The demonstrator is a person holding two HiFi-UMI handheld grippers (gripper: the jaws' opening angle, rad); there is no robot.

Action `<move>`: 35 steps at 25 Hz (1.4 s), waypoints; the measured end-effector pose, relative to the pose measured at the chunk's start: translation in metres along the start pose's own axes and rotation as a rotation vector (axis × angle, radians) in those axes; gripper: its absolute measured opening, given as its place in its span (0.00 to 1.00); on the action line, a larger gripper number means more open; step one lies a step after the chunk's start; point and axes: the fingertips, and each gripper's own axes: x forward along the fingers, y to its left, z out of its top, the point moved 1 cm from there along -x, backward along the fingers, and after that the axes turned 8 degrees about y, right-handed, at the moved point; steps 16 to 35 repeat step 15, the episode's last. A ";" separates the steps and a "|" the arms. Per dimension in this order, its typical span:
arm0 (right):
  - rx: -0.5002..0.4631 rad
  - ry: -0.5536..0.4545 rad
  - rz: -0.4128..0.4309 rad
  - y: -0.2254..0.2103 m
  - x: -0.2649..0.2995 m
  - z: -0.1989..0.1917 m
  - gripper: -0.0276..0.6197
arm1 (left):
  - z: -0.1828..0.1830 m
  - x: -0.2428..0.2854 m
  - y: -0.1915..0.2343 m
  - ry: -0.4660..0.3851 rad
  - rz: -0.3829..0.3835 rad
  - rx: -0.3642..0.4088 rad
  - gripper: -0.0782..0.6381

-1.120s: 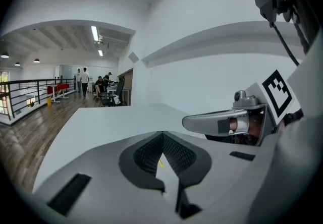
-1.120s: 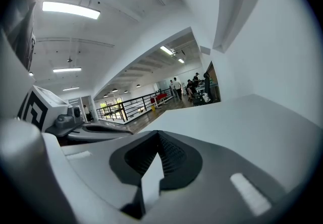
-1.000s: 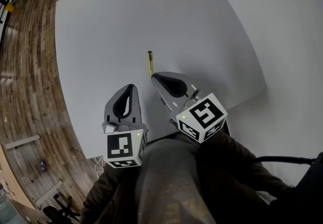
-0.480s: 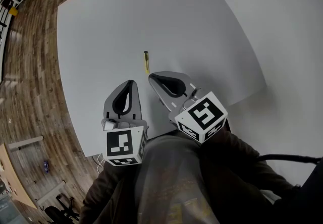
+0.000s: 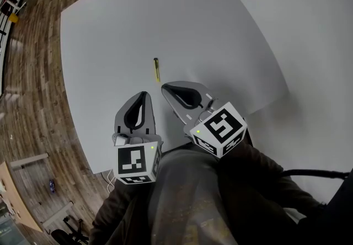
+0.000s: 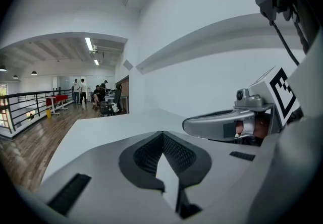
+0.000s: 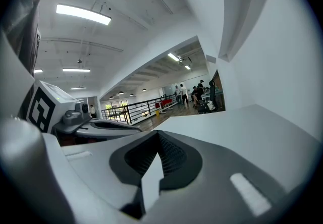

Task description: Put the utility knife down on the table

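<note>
We see the knife [image 5: 156, 69] lying flat on the white worktop [image 5: 204, 23], its length running roughly from 12 to 6 o'clock, and neither claw touches it. Our right claw [image 5: 166, 88] hovers near it, at about 5 o'clock from the knife, and its own view shows the jaws pressed together at the tips with nothing between them. Our left claw [image 5: 144, 95] sits beside the right one, at about 7 o'clock from the knife, and its jaws are likewise pressed together and empty, with wooden floor [image 5: 33, 73] beyond the worktop's 9 o'clock edge.
</note>
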 end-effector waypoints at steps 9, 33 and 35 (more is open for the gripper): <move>0.016 -0.002 0.004 -0.016 0.020 -0.043 0.05 | -0.042 0.025 0.002 0.013 0.000 0.004 0.11; 0.063 0.037 0.182 0.040 0.064 -0.122 0.05 | -0.139 -0.001 0.030 0.126 0.141 -0.053 0.11; 0.063 0.037 0.182 0.040 0.064 -0.122 0.05 | -0.139 -0.001 0.030 0.126 0.141 -0.053 0.11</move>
